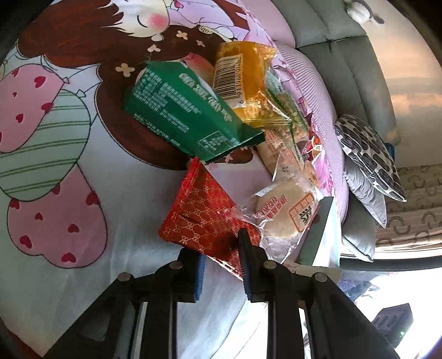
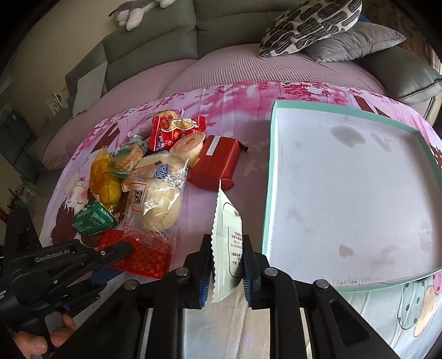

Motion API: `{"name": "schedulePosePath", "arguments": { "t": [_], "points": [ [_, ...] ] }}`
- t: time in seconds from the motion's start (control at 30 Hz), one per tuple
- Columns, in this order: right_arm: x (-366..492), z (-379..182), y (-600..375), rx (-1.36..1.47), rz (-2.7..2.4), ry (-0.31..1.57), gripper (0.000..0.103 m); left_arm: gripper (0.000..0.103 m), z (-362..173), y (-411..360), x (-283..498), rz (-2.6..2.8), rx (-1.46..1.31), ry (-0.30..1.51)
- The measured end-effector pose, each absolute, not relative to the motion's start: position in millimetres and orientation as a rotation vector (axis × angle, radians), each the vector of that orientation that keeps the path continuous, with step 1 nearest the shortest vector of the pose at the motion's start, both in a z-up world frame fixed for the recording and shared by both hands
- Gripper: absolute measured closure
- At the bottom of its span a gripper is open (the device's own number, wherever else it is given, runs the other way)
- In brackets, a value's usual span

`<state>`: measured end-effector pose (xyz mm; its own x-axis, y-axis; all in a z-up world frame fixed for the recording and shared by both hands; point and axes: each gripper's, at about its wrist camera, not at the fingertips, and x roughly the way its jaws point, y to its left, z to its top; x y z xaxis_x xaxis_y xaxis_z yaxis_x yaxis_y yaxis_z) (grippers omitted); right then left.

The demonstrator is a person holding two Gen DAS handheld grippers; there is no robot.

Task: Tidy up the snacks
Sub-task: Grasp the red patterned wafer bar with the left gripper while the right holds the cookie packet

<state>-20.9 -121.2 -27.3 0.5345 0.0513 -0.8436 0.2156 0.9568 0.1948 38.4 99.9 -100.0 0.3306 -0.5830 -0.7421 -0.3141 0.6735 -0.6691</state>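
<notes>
A pile of snacks lies on a cartoon-print bedsheet (image 1: pixel 83 262). My left gripper (image 1: pixel 219 248) is shut on the corner of a red packet with a gold pattern (image 1: pixel 201 215); in the right wrist view this gripper (image 2: pixel 124 258) straddles the same red packet (image 2: pixel 143 259). Beyond it lie a green packet (image 1: pixel 182 110), a yellow packet (image 1: pixel 246 80) and a bun in clear wrap (image 1: pixel 281 215). My right gripper (image 2: pixel 226 240) is shut on a white packet (image 2: pixel 225 221) that stands on edge between the pads. Just right of it lies a shallow white tray with a teal rim (image 2: pixel 269 179), nothing in it.
A dark red packet (image 2: pixel 216 163), a red candy bag (image 2: pixel 176 129) and a jelly cup (image 2: pixel 187 146) lie at the far side of the pile. A grey sofa (image 2: pixel 154 41) runs behind, with a patterned pillow (image 2: pixel 309 24) and a plush toy (image 2: pixel 138 11). A person's hand (image 2: pixel 36 339) holds the left gripper.
</notes>
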Motion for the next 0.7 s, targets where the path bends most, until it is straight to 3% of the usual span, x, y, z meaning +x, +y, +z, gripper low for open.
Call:
{"name": "schedulePosePath", "arguments": {
  "t": [0.27, 0.7],
  "points": [
    [-24, -19, -124, 0.322, -0.078, 0.975, 0.083, 0.090, -79, 99, 27, -0.302, -0.835, 1.208],
    [-37, 5, -136, 0.394, -0.047, 0.879, 0.083, 0.092, -41, 95, 13, -0.368, -0.716, 1.070]
  ]
}}
